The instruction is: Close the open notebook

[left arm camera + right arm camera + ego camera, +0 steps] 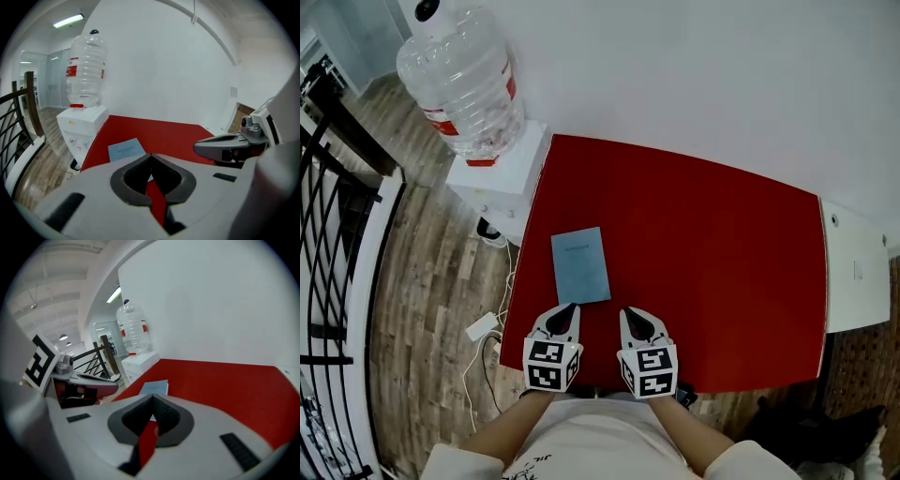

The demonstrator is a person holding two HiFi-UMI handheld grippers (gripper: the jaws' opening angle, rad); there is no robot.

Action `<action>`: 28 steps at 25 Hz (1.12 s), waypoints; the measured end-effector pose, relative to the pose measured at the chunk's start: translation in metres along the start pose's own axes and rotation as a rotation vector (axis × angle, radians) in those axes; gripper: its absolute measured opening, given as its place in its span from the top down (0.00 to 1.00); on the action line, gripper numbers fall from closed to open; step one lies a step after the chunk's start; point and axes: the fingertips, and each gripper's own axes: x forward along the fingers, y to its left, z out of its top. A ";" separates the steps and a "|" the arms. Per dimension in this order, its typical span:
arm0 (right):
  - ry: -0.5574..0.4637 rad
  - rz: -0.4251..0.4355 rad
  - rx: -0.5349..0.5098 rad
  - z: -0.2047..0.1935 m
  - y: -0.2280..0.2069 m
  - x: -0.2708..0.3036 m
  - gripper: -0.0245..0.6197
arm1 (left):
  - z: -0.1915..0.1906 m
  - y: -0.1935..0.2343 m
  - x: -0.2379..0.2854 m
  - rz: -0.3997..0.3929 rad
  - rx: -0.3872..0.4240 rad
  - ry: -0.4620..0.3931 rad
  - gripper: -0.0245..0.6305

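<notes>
Holding both tools just above the near edge of the red table [722, 253], we note the left gripper [569, 308] and the right gripper [634, 313] side by side, each with its jaws pressed together on nothing. The notebook [581, 265] lies flat near the table's left edge, just beyond the left gripper, blue cover up, and looks to us already closed. Risks as we judge them: a careless sweep of the left tool could push the notebook left off the edge, toward the cables [487, 323] on the floor. A thin cover might also lift open again if it is never pressed down. Hard to make out are the cover's small print, which side the spine is on, and whether the pages sit flush. Our hands are hidden behind the marker cubes, and the water bottle [464, 80] at far left is cut off at its top.
</notes>
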 end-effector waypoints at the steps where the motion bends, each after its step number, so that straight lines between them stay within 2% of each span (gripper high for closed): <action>1: -0.001 0.011 -0.012 0.002 0.007 -0.005 0.95 | -0.002 0.002 -0.012 0.019 -0.020 -0.016 0.95; 5: -0.004 0.050 -0.039 0.005 0.030 -0.020 0.95 | -0.011 0.011 -0.048 0.091 -0.073 -0.061 0.95; 9: -0.011 0.070 -0.031 0.001 0.043 -0.026 0.95 | -0.020 0.006 -0.059 0.093 -0.128 -0.082 0.95; 14: -0.020 0.094 -0.035 -0.003 0.063 -0.024 0.95 | -0.017 0.005 -0.070 0.097 -0.081 -0.090 0.95; 28: -0.028 0.075 -0.062 -0.001 0.065 -0.031 0.95 | -0.011 -0.005 -0.073 0.081 -0.052 -0.106 0.95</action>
